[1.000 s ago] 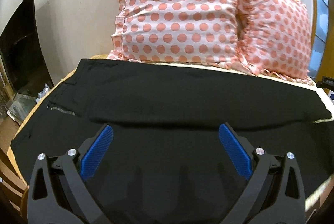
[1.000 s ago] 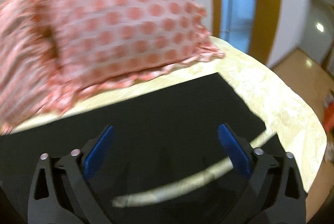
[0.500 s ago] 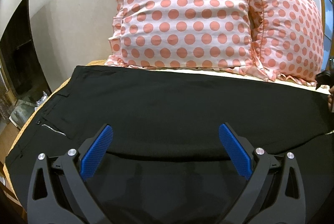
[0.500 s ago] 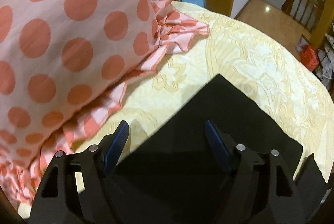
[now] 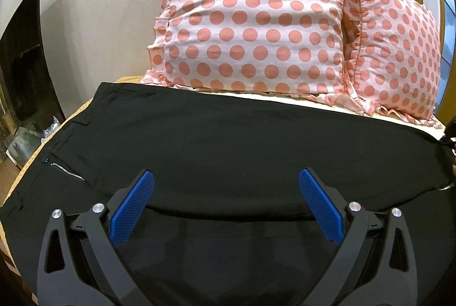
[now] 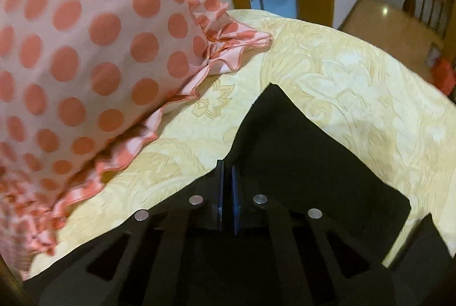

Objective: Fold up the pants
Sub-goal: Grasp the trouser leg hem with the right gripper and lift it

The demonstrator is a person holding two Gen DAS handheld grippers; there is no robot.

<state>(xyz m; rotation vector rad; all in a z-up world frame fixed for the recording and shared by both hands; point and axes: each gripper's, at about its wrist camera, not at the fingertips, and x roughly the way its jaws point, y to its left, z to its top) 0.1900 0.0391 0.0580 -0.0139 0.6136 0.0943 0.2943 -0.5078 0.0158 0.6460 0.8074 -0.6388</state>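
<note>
So the black pants [image 5: 228,140] are lying flat on the bed [image 6: 327,72], just in front of the polka-dot pillows [image 5: 250,18]. I'm keeping my left claw [image 5: 226,200] spread wide above them, while my right claw [image 6: 227,177] is pinching their far corner.

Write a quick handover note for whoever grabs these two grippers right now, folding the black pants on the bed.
Left gripper: open, holding nothing, above the middle of the black pants.
Right gripper: shut on the pants' hem end, by the polka-dot pillows.
Pants: spread flat across the yellow bedspread, one leg laid over the other; waistband and zipper at the left end.
Done: lengthwise fold, right-hand grip on the hem end.
Left: left-hand grip, likely carry the hem end over to the waistband, then flatten.
</note>
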